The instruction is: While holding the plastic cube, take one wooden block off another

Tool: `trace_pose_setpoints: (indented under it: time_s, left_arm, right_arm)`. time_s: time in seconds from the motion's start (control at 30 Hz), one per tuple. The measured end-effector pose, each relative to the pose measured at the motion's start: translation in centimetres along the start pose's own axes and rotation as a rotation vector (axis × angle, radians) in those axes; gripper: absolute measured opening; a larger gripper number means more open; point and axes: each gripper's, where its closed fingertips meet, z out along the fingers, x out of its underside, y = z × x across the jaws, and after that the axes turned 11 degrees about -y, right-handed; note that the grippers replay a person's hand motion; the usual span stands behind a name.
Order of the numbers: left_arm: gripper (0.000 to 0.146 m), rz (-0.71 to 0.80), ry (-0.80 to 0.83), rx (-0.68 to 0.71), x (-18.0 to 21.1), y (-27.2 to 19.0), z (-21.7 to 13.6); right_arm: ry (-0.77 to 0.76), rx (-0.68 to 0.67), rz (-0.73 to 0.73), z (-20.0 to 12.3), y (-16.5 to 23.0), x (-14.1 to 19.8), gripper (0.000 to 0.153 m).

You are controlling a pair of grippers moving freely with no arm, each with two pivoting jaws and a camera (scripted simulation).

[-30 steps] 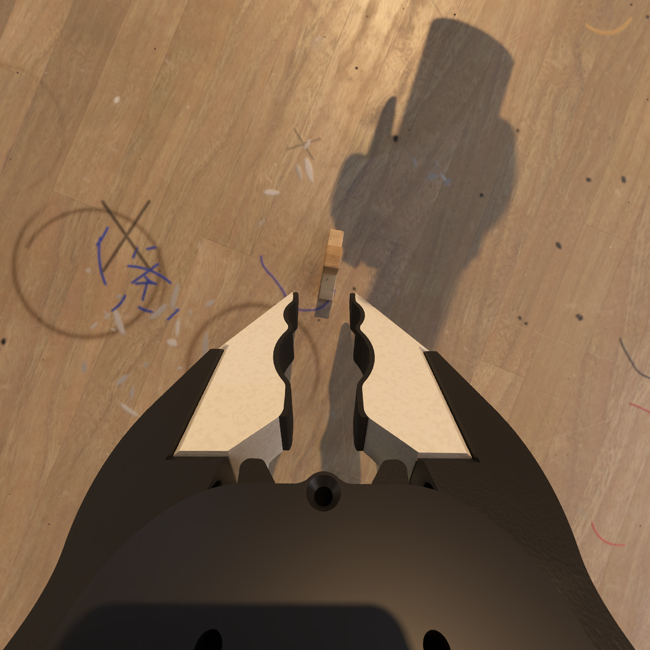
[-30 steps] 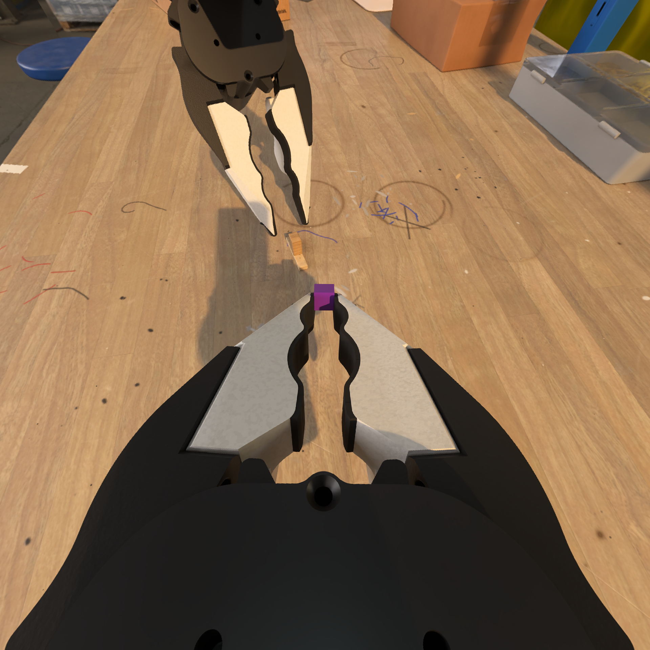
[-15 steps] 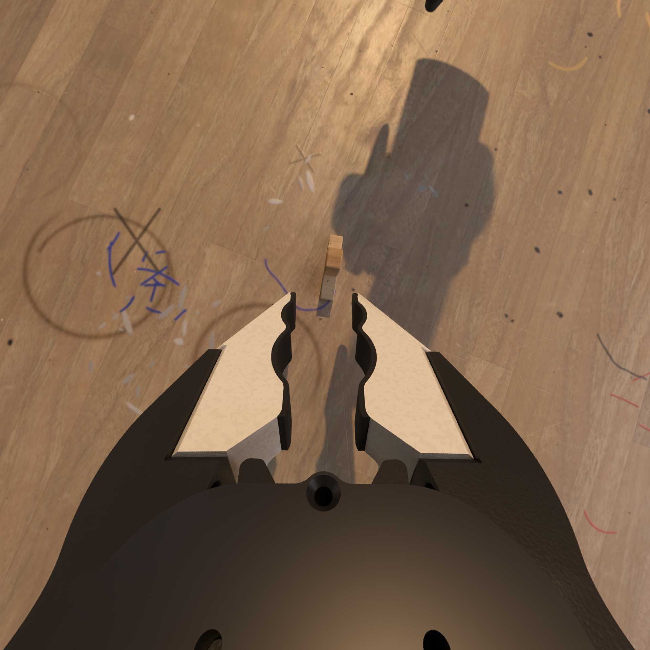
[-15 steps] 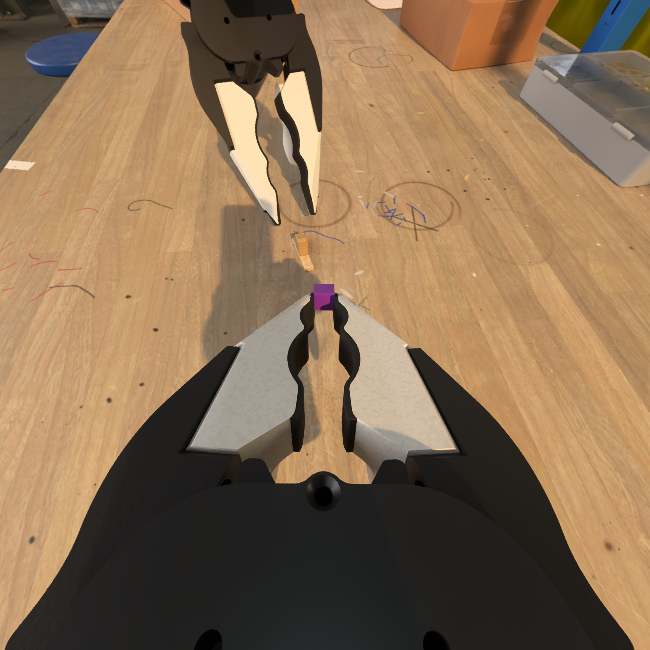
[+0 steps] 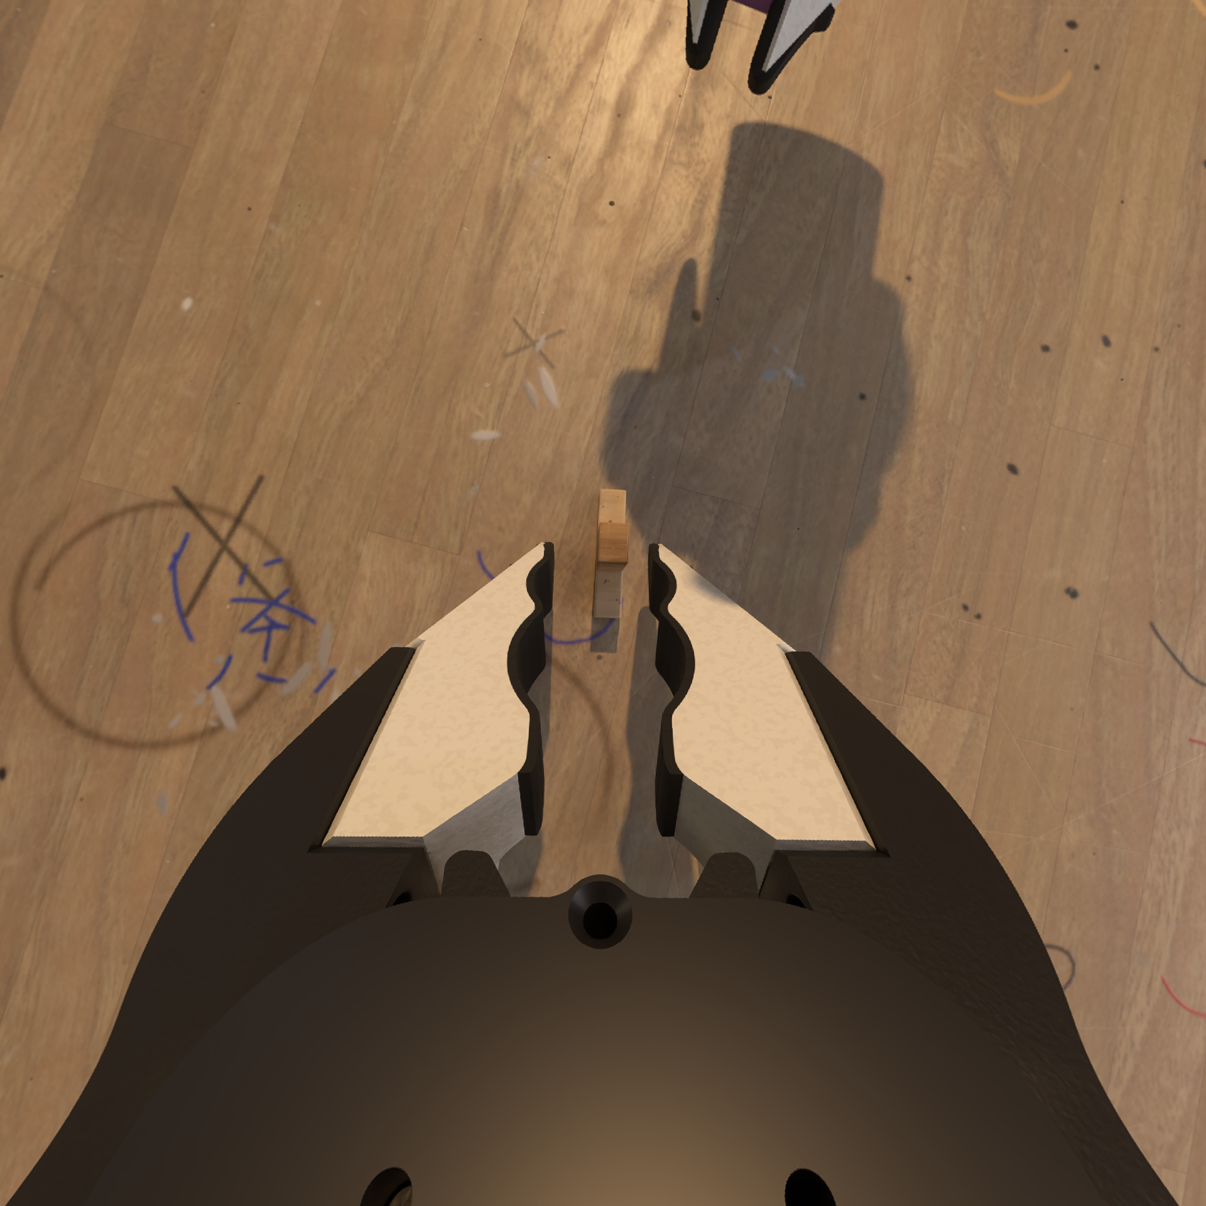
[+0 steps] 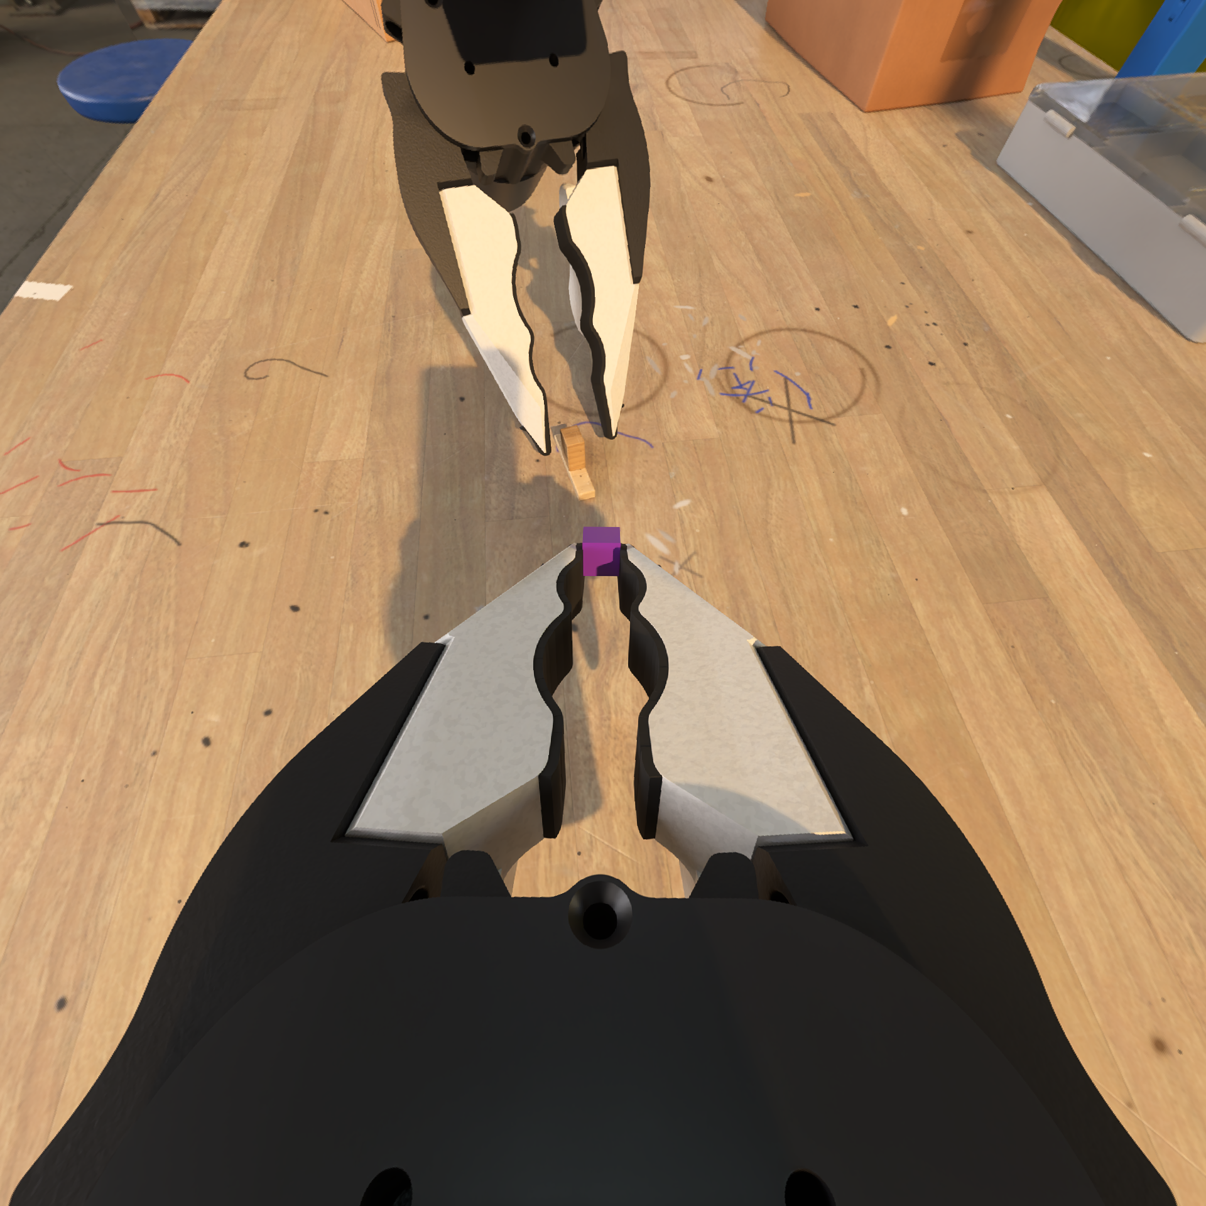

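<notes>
Two small wooden blocks stand stacked on the wooden table: an orange-brown block on a paler long block. My left gripper is open, with its fingertips on either side of the upper block and apart from it. The stack also shows in the right wrist view, between the left gripper's tips. My right gripper is shut on a purple plastic cube and holds it above the table, short of the stack. Its fingertips show at the top of the left wrist view.
An orange cardboard box and a grey box with a clear lid stand at the far right. A blue round stool is beyond the table's left edge. Pen circles and scribbles mark the table top.
My left gripper has moved forward and down, so its open fingertips now straddle the stacked blocks. The right gripper, still shut on the cube, has come closer and its tips now show in the left view.
</notes>
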Motion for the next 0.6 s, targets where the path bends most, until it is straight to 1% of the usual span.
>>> trace_pose_setpoints:
  time_s: [0.2, 0.27, 0.4, 0.6]
  left_arm:
    - [0.012, 0.015, 0.006, 0.026, 0.08, -0.28, 0.49]
    - [0.008, 0.016, 0.002, 0.028, 0.11, -0.4, 0.57]
    - [0.008, 0.015, -0.002, 0.036, 0.16, -0.49, 0.53]
    - [0.009, 0.022, -0.022, 0.006, 0.07, 0.04, -0.06]
  right_arm:
    - [0.003, -0.002, 0.001, 0.04, 0.0, 0.11, 0.009]
    - [0.003, -0.003, 0.001, 0.06, 0.02, 0.09, 0.009]
    - [-0.002, -0.011, -0.003, 0.22, 0.16, -0.07, 0.009]
    - [-0.013, -0.025, -0.01, 0.66, 0.51, -0.44, 0.009]
